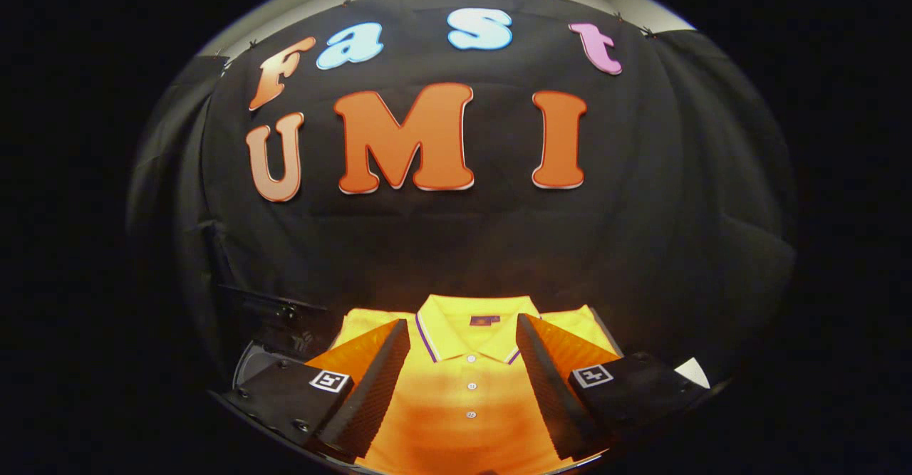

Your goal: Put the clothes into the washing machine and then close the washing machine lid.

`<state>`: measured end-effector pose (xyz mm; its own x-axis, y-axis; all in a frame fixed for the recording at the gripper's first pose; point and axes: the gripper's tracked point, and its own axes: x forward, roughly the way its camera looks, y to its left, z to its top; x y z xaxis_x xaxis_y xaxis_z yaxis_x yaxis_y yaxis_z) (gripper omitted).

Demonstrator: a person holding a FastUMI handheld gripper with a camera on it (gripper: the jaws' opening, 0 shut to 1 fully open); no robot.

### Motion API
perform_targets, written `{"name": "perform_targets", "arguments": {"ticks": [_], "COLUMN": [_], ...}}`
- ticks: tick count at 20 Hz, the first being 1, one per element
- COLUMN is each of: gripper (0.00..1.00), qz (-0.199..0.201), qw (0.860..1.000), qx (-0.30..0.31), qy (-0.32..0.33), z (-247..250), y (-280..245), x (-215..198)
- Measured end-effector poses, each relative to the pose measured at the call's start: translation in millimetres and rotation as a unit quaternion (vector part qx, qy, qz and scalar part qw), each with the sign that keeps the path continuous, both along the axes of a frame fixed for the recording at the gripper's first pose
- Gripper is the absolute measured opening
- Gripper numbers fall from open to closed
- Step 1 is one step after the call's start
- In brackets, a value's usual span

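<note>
Yellow polo shirt is seen lying flat beneath the tool, whose fingers are spread wide.

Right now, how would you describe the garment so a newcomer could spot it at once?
Below the black cloth wall, a folded polo shirt lies flat, framed by the open tongs, which do not touch it. It is bright yellow, with a striped collar and a white-buttoned placket.
</note>
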<state>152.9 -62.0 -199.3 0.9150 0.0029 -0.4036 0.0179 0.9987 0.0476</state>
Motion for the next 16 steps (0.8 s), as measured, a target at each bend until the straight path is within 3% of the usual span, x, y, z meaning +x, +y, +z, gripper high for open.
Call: {"name": "perform_targets", "arguments": {"ticks": [8, 16], "gripper": [0.98, 0.96], "qz": [-0.013, -0.006], "qw": [0.991, 0.982], "qx": [0.020, -0.001], "qy": [0.130, 0.187], "z": [-88, -103], "y": [-13, -11], "x": [12, 10]}}
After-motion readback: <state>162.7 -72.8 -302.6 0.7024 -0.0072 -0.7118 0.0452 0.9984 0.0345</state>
